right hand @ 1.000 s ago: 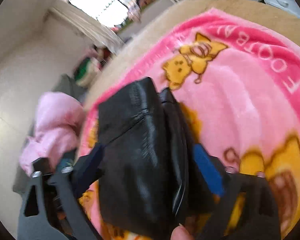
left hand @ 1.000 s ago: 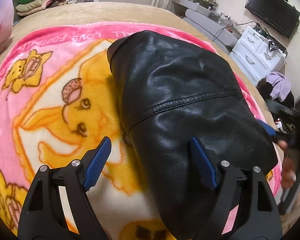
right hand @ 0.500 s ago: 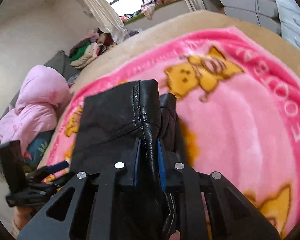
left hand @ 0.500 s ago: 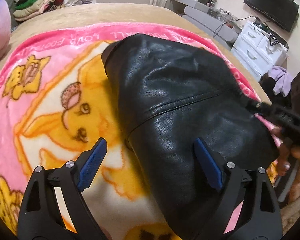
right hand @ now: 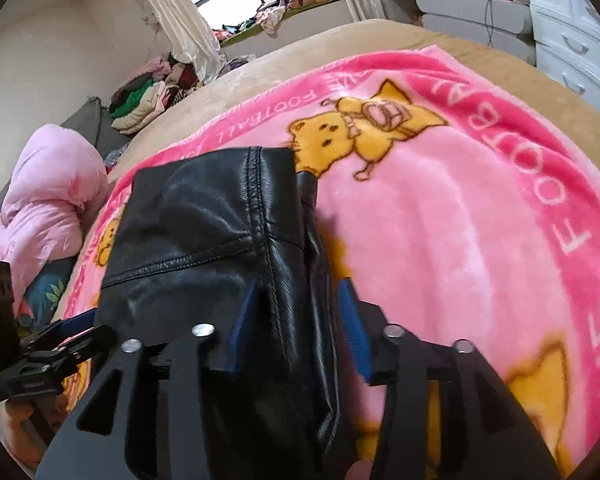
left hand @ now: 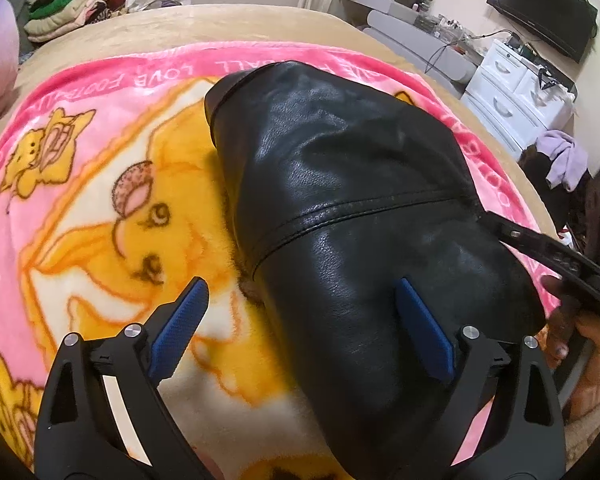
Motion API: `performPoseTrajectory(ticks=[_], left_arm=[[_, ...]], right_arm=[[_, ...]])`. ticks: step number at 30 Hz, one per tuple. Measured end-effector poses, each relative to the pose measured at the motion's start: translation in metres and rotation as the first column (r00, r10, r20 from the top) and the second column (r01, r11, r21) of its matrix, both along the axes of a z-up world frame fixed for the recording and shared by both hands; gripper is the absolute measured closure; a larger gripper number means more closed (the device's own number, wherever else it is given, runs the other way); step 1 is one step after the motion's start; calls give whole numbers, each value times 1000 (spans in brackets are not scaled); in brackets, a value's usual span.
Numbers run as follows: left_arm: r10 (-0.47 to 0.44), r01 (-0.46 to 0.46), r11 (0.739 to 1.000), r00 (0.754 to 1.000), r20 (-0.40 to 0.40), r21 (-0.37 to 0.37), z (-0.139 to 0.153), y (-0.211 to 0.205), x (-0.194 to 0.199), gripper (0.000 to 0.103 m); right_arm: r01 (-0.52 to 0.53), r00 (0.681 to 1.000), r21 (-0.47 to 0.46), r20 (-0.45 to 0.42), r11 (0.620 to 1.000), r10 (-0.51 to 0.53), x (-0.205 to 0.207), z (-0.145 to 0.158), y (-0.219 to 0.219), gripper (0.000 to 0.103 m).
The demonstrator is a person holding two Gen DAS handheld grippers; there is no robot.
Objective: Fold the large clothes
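Bedroom surroundings are noted: a bed under a tan cover (left hand: 220,20), overlaid with a plush pink fleece blanket printed with yellow cartoon cats (left hand: 80,208), with a white chest of drawers (left hand: 512,92) and a heap of folded clothes (right hand: 148,100) at the margins.

A black leather jacket, folded into a thick glossy bundle (left hand: 360,208), lies on the blanket right of centre in the left wrist view. The left gripper (left hand: 300,324) hovers at its near end, jaws wide apart and opening; one blue ribbed pad (left hand: 424,328) sits over the leather, the other over the blanket, and nothing is clamped. The right gripper (right hand: 298,328) straddles the stitched side edge of the jacket; its jaws are opening with the leather fold between them, and the pads appear to have come off it.

Assessment: the bundle appears close to finished, and the step in hand is judged to be a release. A slow, straight withdrawal is advised so the fold is not dragged.

Leather is smooth, stiff and springy, with raised double-stitched seams; layers may spring open unless pressed flat. The fleece is soft and is expected to grip the bundle well.
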State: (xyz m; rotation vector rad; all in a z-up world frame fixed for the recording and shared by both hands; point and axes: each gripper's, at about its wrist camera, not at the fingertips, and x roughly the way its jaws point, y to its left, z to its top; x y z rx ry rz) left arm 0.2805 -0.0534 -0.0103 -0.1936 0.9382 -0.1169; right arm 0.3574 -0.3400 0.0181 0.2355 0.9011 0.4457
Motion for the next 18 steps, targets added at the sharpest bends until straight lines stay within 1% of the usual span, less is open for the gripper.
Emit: performPoseTrajectory(ticks=[2,3,6,8,12,15,18], left_arm=[[2,-2,1000,1000,0,-2,1,1,-1,15],[2,-2,1000,1000,0,-5,1,2,-1,15],[6,-6,1000,1000,3,-6,2,2,-3,15],[9,-9,1000,1000,2,-12,2,3,-4,15],[13,-13,999,1000,3,-35,4,4,-12,15],[8,-8,997,1000,-12,-75,1,3,-21,11],[-9,7,995,1000,-26,-99,-6,-2,-30,10]], right_arm=[[-16,1000,26,14,1000,15,-9,6,-5,37],[-29,999,36,27,999,28,-16,9,-8,34],[-49,997,44,60,998,46,-36,18,-16,32],[-56,996,64,76,996,51,-49,23,-24,30],[-59,994,113,101,992,47,-69,30,-40,30],[-60,995,141,89,988,47,-75,26,-48,30],[-66,997,189,39,980,60,-73,15,-48,31]])
